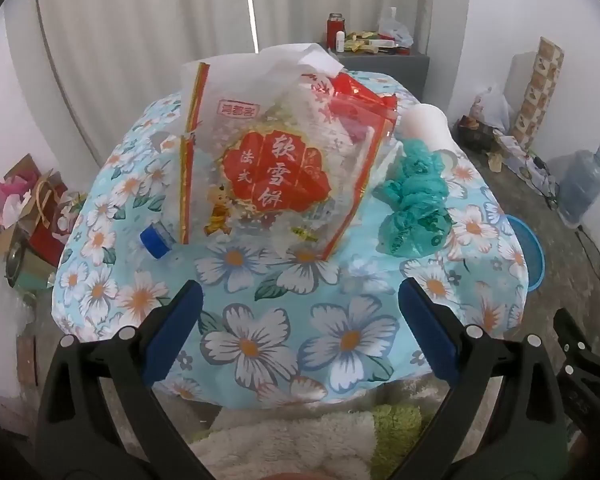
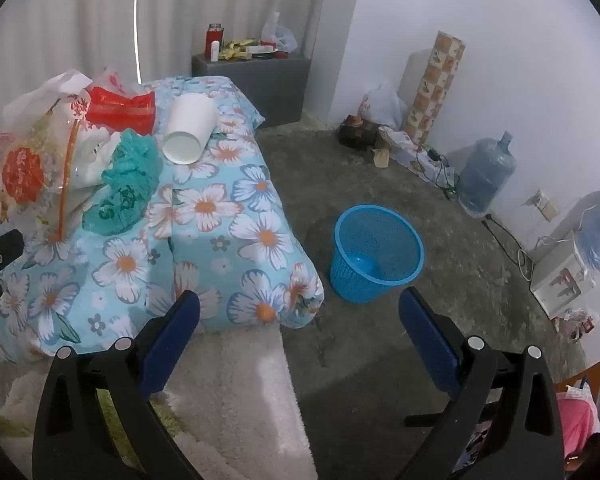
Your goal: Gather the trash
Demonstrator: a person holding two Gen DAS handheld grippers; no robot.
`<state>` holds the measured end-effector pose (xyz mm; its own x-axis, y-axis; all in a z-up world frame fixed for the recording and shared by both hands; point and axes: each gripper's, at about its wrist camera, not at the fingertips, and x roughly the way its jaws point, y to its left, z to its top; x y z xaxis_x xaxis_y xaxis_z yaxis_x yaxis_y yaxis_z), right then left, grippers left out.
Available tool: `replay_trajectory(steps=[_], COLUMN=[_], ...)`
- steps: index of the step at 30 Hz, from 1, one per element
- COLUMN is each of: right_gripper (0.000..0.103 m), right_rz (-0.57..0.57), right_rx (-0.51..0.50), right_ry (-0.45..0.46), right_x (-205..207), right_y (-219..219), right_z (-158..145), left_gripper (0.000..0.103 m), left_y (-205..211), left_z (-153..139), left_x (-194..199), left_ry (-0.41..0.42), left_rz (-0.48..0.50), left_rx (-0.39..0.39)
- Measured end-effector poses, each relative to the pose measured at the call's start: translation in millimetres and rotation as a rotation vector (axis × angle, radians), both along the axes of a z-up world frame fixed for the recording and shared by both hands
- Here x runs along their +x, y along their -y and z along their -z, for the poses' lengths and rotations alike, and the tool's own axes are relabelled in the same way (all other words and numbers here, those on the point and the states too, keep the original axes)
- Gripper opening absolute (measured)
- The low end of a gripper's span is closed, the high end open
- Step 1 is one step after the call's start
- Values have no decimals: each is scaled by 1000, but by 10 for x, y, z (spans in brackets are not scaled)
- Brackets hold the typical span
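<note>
Both the left hand-held gripper and right hand-held gripper gape empty above the flowered blue bedspread, where a clear red-printed snack bag, crumpled green plastic bag and white paper cup lie, the blue mesh plastic bin standing on the floor beside.

On the quilt before me the snack bag stands, with the bottle at its left and the crumpled bag at its right. Behind that lies the cup on its side. The basket stands on the floor, right of the quilt.
</note>
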<state>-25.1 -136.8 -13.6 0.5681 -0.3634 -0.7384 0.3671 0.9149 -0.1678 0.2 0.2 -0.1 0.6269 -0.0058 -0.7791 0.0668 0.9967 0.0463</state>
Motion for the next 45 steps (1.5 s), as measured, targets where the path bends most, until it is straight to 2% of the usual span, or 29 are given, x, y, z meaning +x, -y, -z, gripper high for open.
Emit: replay_trajectory(steps=[9,10,45], right_gripper=[97,97,97], right_rz=[-1,-2,-3], right_rx=[0,1,15], right_ry=[-2,-2,-8], right_x=[5,0,29], right_y=[-14,-17,-10], right_z=[-10,-9,11], left_gripper=[94,94,94], left_y=[48,2,-34], left_z=[0,-4,-26], left_x=[-27,-12,11], left_ry=[8,4,5], left_rz=[32,-6,-5], left_rx=[4,-4,9])
